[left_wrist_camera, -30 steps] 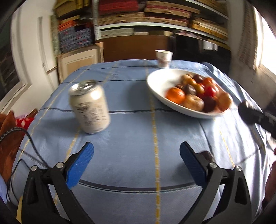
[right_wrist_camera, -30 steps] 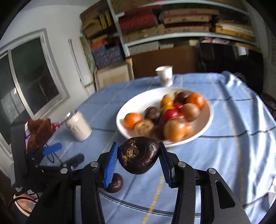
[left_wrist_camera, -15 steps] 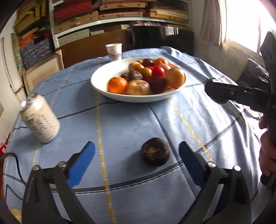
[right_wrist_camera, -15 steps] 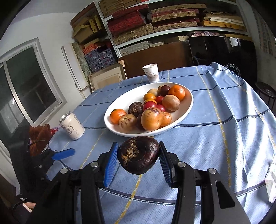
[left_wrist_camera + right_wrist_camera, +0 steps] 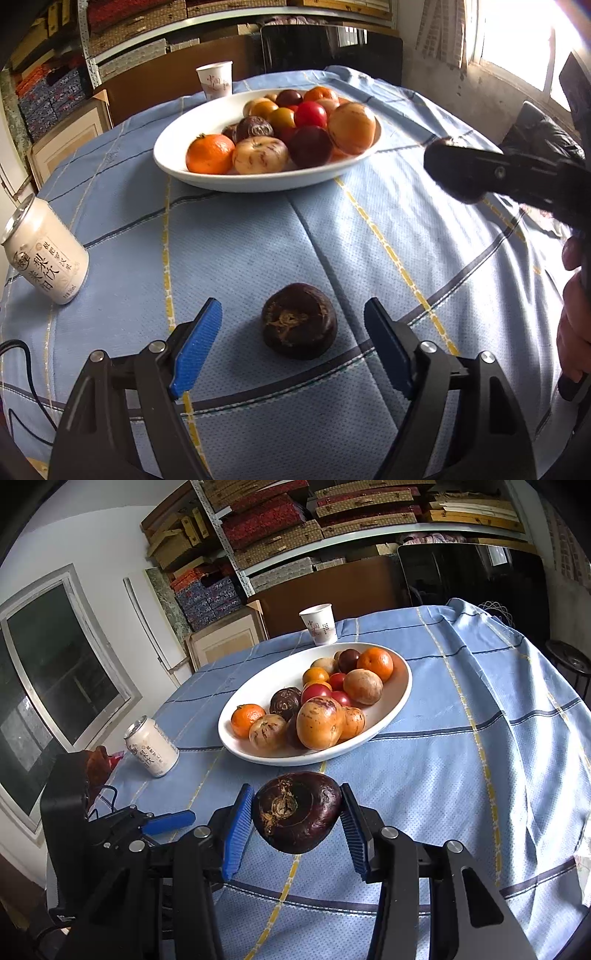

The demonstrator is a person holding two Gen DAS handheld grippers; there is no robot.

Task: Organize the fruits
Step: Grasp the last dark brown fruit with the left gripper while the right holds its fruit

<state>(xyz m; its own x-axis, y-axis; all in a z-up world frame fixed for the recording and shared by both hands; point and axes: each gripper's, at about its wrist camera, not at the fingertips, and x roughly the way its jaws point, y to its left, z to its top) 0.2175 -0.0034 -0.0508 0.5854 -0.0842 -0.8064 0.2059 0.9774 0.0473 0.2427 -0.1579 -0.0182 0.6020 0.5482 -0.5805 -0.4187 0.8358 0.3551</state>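
A white oval bowl [image 5: 173, 162] [image 5: 400, 686] holds several fruits: oranges, red tomatoes, brown and dark purple ones. My right gripper [image 5: 297, 821] is shut on a dark purple fruit [image 5: 297, 818] and holds it above the blue tablecloth, in front of the bowl. In the left wrist view it shows as a dark arm [image 5: 480, 173] at the right. A second dark purple fruit [image 5: 299, 325] lies on the cloth. My left gripper [image 5: 293, 349] is open with its blue pads on either side of this fruit, not touching it.
A white drink can [image 5: 44, 254] [image 5: 151, 747] stands at the left of the table. A paper cup [image 5: 215, 79] [image 5: 319, 624] stands behind the bowl. Shelves with boxes fill the back wall. The cloth drops off at the table's right edge [image 5: 554, 701].
My left gripper has swung right and forward, so the loose dark fruit now sits between its open pads. My right gripper has lifted and drawn back a little with its fruit.
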